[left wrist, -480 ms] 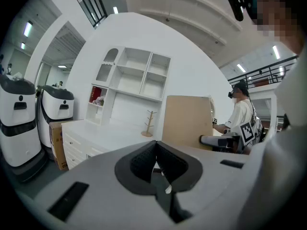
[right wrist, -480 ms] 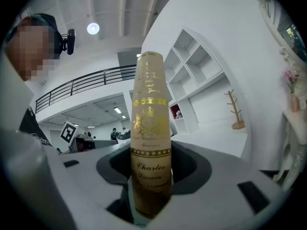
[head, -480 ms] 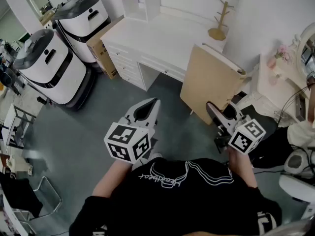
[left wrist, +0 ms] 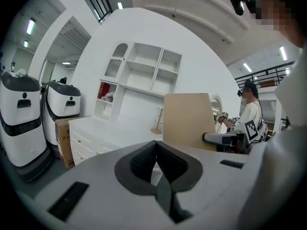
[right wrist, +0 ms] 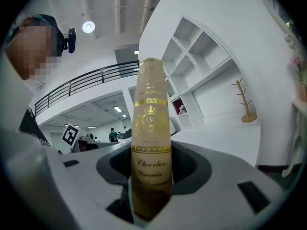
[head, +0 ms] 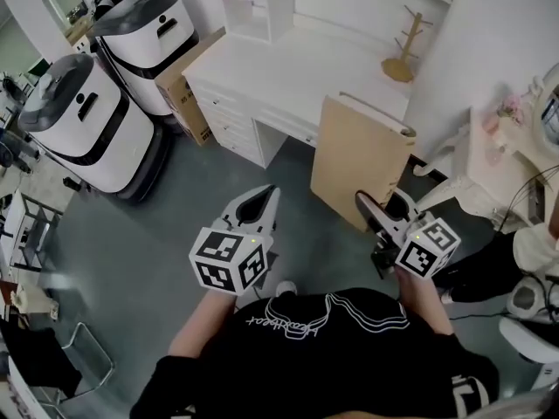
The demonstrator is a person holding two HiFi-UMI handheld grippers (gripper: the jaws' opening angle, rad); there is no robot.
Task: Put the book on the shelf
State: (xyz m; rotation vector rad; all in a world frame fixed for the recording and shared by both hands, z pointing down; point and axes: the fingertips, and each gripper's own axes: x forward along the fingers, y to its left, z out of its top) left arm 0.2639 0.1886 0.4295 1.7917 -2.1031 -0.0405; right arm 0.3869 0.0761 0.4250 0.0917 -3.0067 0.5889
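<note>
Here, right gripper [head: 367,206] grips book [head: 354,155] before desk [head: 297,77] edge.

My room is evenly bright, lit from above by ceiling strips [left wrist: 30,27] and a round lamp [right wrist: 88,27], so the white counter [head: 297,68] almost washes out and shadows on the grey floor [head: 201,190] stay soft and faint. Both gripper views bulge like a fisheye and darken to black at the corners, with my left fingers [left wrist: 139,164] blurred up close. The book [right wrist: 151,128] shows a mild golden sheen, its lower end out of focus.
</note>
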